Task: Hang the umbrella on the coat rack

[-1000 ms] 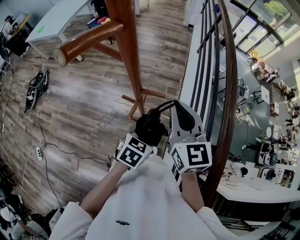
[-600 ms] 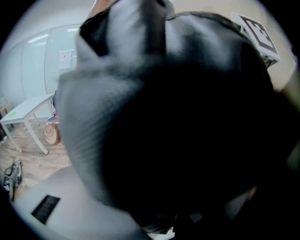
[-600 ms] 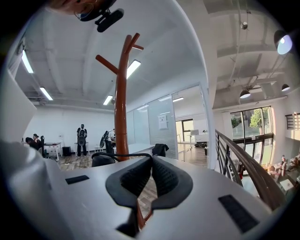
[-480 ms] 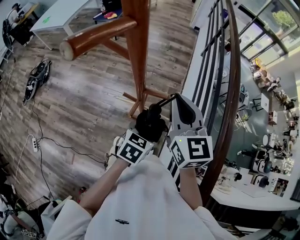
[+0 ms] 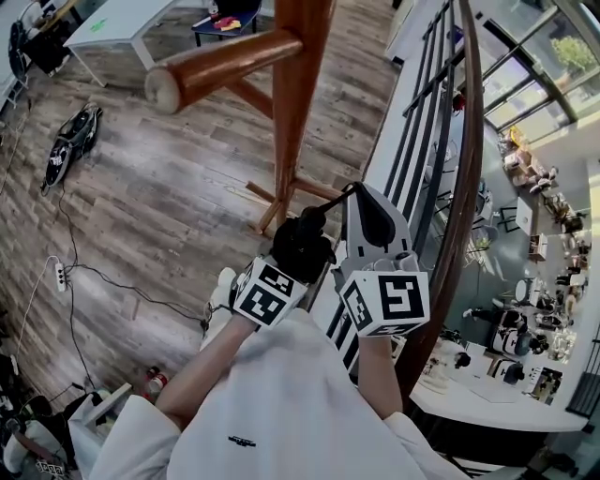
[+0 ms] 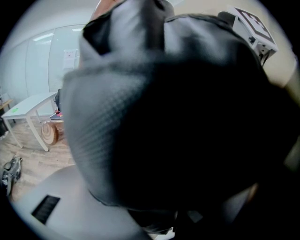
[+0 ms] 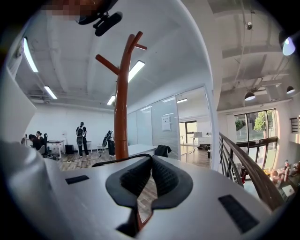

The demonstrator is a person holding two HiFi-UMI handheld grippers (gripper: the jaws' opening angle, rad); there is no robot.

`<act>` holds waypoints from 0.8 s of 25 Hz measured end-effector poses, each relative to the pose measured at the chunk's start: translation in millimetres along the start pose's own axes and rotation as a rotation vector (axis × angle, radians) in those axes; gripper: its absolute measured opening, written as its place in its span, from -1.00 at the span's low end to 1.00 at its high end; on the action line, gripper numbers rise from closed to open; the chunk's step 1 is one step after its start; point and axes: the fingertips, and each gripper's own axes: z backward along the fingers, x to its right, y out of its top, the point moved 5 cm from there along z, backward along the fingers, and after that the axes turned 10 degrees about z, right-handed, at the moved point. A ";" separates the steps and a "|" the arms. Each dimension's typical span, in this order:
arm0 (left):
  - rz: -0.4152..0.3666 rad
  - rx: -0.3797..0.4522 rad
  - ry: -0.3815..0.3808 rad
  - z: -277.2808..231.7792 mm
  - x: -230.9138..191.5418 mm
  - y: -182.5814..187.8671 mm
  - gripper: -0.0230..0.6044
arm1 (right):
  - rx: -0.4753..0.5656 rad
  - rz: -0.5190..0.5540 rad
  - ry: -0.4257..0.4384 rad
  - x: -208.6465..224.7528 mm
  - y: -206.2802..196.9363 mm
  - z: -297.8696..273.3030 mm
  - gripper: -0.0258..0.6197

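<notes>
The wooden coat rack (image 5: 295, 103) rises close in front of me, one thick peg (image 5: 220, 67) sticking out to the left. My left gripper (image 5: 295, 259) is shut on the folded black umbrella (image 5: 305, 230). The umbrella's dark fabric (image 6: 187, 117) fills the left gripper view and hides the jaws. My right gripper (image 5: 354, 191) is beside it, shut on the umbrella's thin black strap (image 5: 330, 201). In the right gripper view the pads meet (image 7: 151, 161) and the strap (image 7: 112, 161) runs out to the left, with the coat rack (image 7: 122, 98) standing just beyond.
A dark curved railing (image 5: 461, 187) runs along my right, with a lower floor beyond it. The rack's feet (image 5: 270, 202) spread over the wood floor. A white table (image 5: 122, 23), a black bag (image 5: 67, 141) and a power strip with cable (image 5: 58, 274) lie left. People stand far off (image 7: 82, 138).
Both grippers keep their hold and stance. In the head view the rack's pole and peg have slid to the right and look a little closer.
</notes>
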 end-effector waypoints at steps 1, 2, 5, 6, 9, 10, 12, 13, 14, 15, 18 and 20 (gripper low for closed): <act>-0.001 0.003 0.000 0.9 -0.5 0.1 -0.02 | 0.000 0.000 0.000 -0.9 1.2 0.1 -0.81; -0.003 0.005 0.001 1.9 -1.0 0.3 -0.02 | 0.000 0.000 0.000 -1.8 2.3 0.4 -0.81; -0.003 0.013 0.005 3.9 -2.5 1.5 -0.02 | -0.002 0.001 0.006 -4.1 4.9 0.4 -0.81; -0.003 0.016 0.006 4.2 -3.0 1.5 -0.02 | -0.005 0.006 0.011 -5.5 5.6 0.1 -0.80; -0.002 0.015 0.009 6.1 -5.4 -1.0 -0.02 | -0.021 0.027 0.024 -12.7 7.3 -2.7 -0.81; -0.003 0.013 0.008 7.1 -6.4 -1.4 -0.02 | -0.024 0.031 0.026 -14.8 8.1 -4.3 -0.80; -0.002 0.007 0.005 8.6 -7.8 -1.8 -0.02 | -0.029 0.040 0.026 -17.9 10.0 -7.2 -0.80; -0.001 0.004 0.004 8.7 -8.1 -2.0 -0.02 | -0.032 0.046 0.027 -19.3 10.9 -8.3 -0.80; 0.000 0.003 0.002 8.4 -8.1 -1.9 -0.02 | -0.034 0.052 0.030 -20.7 11.5 -9.3 -0.80; -0.001 0.005 0.000 8.1 -8.1 -1.4 -0.02 | -0.036 0.060 0.034 -22.3 11.9 -10.0 -0.80; 0.002 0.003 -0.002 9.4 -7.5 -1.6 -0.02 | -0.045 0.080 0.038 -27.7 13.1 -9.8 -0.80; 0.002 0.003 -0.006 11.2 -7.7 -3.2 -0.02 | -0.048 0.079 0.038 -31.7 14.2 -7.8 -0.80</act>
